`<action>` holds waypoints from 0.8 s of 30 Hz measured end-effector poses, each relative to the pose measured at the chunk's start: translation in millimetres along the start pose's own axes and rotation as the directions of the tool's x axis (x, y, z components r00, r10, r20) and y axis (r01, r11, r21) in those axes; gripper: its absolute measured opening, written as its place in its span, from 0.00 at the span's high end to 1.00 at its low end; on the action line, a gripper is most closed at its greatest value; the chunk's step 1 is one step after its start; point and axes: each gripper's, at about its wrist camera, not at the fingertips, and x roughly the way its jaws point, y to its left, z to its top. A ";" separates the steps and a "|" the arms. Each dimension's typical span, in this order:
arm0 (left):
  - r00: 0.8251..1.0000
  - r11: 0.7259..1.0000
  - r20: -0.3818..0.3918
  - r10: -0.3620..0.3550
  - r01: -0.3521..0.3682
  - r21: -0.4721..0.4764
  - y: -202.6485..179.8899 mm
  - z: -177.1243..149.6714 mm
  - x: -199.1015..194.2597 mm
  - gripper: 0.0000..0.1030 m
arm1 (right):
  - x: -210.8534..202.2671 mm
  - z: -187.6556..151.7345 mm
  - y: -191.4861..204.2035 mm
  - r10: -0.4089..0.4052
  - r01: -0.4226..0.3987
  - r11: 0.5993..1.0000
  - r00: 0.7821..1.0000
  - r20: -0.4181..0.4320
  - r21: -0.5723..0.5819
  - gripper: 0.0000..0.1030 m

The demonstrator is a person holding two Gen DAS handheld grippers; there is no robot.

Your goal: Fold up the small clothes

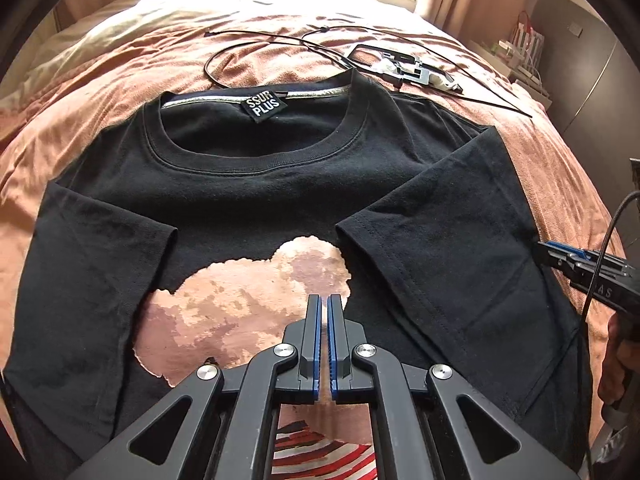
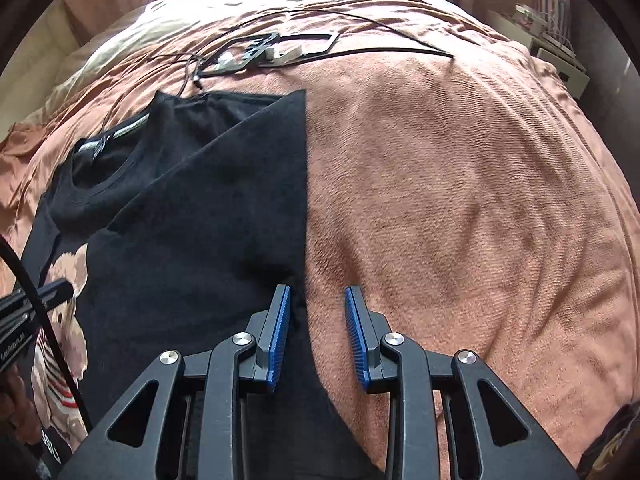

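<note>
T-shirt (image 1: 256,184) label left view, bare blanket (image 2: 460,200) right

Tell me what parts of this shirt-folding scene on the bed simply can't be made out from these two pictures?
- Black T-shirt hem: left wrist view, hidden behind the left gripper and cut off by the bottom edge.
- Bear print: lower part covered by that gripper; right wrist view shows only a sliver at the left edge.
- Items among the cables: too small to identify.
- Shelf clutter: blurred at the lens rim.
</note>
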 end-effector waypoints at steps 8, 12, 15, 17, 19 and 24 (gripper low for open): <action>1.000 1.000 0.018 0.022 -0.021 -0.003 14.6 -9.9 -24.6 0.55 | -34.9 -18.9 -4.6 0.049 -0.050 0.998 0.998 0.038 0.029 0.75; 0.998 1.000 0.051 0.030 -0.030 -0.003 17.6 -20.3 -51.2 0.46 | -62.6 -32.5 4.1 0.067 -0.067 0.998 0.997 0.029 -0.003 0.60; 0.998 1.000 0.055 0.004 -0.004 -0.012 21.5 -31.7 -73.7 0.39 | -89.3 -45.4 8.4 0.074 -0.073 0.997 0.996 0.051 -0.008 0.28; 0.997 1.000 0.075 -0.007 0.009 -0.026 25.5 -41.9 -91.8 0.16 | -109.5 -58.9 12.7 0.090 -0.090 0.996 0.994 0.057 -0.007 0.26; 0.994 1.000 0.106 0.008 -0.005 -0.031 29.5 -52.7 -111.4 0.02 | -127.4 -72.7 18.2 0.117 -0.115 0.993 0.991 0.070 -0.036 0.17; 0.991 0.999 0.133 0.033 -0.027 -0.047 42.1 -74.3 -154.3 0.00 | -177.8 -106.7 13.7 0.104 -0.099 0.994 0.990 0.099 -0.054 0.16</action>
